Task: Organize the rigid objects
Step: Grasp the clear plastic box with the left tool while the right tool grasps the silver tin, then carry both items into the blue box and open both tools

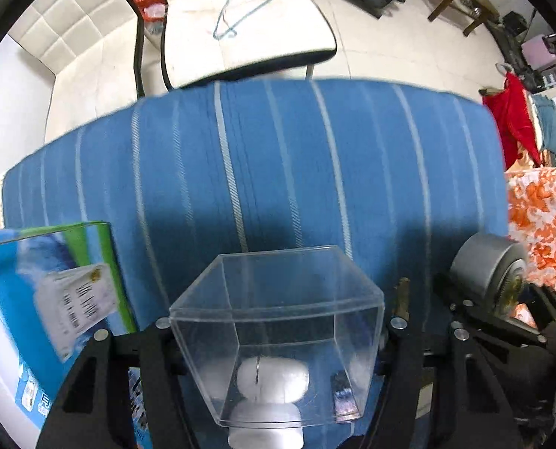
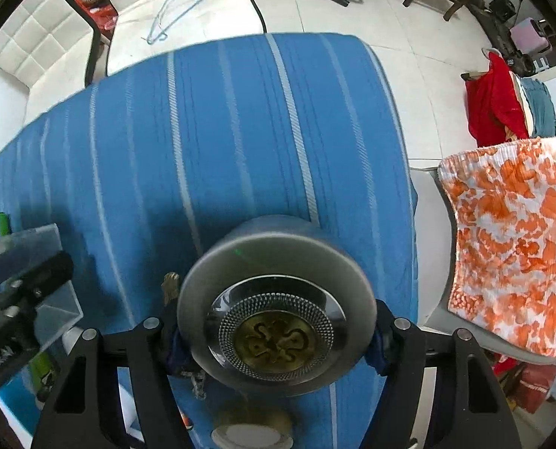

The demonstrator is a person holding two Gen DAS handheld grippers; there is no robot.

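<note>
Covering the table is a blue cloth with pale stripes (image 1: 278, 172), its far edge falling away to a white tiled floor (image 1: 382, 48). Beyond that edge stands a white-cushioned chair with a dark frame (image 1: 248, 41), and a pale blue wire hanger (image 1: 237, 7) lies on its seat. At the far left a cream quilted sofa (image 1: 72, 30) fills the corner. To the right, a red garment (image 1: 510, 119) hangs near a blue one, and an orange-and-white flowered cloth (image 2: 513, 247) drapes over something pale just beside the table. Dark wooden furniture legs and black equipment crowd the back of the room. On the cloth at the left lies a blue and green printed cardboard box (image 1: 53, 299), tilted in the left wrist view. The left claw (image 1: 278, 340) is clenched on a clear plastic cube-shaped container (image 1: 274, 321), its black fingers pressing the container's two side walls and holding it over the cloth; a white rounded object (image 1: 274, 378) shows through the clear bottom, though whether it lies inside or beneath I cannot tell. The right claw (image 2: 278, 333) grips a grey metal cylindrical object with a brass patterned disc on its face (image 2: 274, 310), the face turned toward the camera, fingers touching both its sides. The two claws sit side by side, near each other, both low over the near part of the table.
</note>
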